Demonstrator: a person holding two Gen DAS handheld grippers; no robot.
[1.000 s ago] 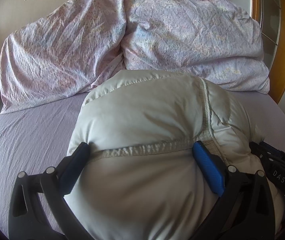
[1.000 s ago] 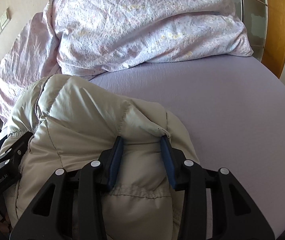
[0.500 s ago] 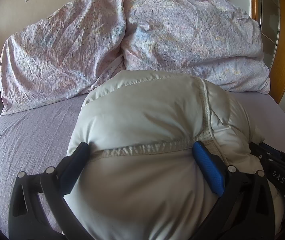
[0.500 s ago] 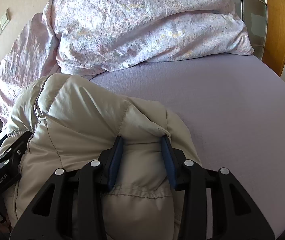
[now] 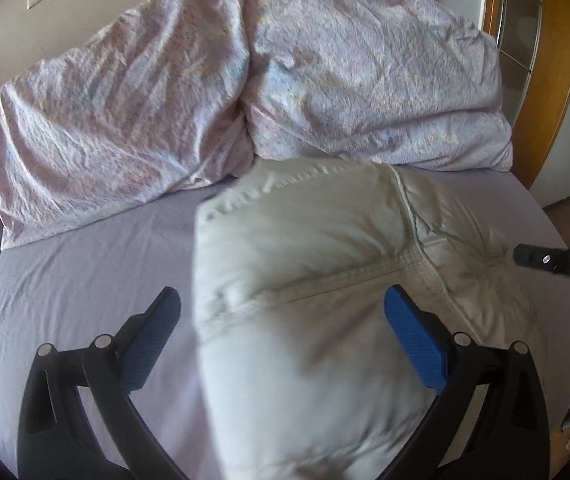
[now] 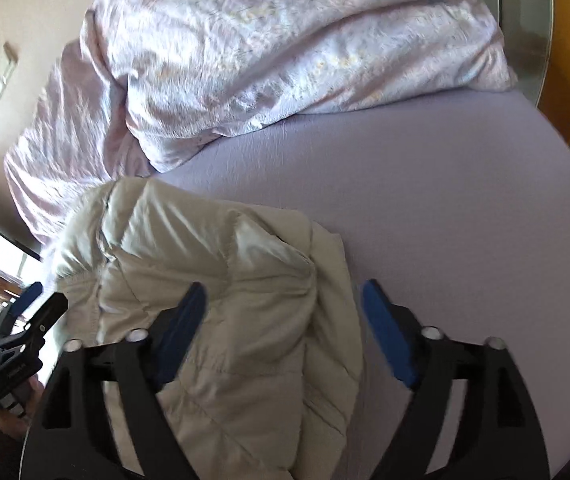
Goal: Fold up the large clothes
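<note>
Both my grippers spread wide, holding nothing. Jacket (image 5: pixel 325 300) bundled on bed (image 5: pixel 85 272), straddled by left gripper (image 5: pixel 281 312); right gripper (image 6: pixel 283 308) spans its right edge.

Puffy quilted jacket (image 5: pixel 325 280), matt cloth sheet (image 6: pixel 445 184)

jacket (image 5: pixel 325 280) on bed sheet (image 5: pixel 85 272), pillows (image 5: pixel 365 80) behind it
</note>
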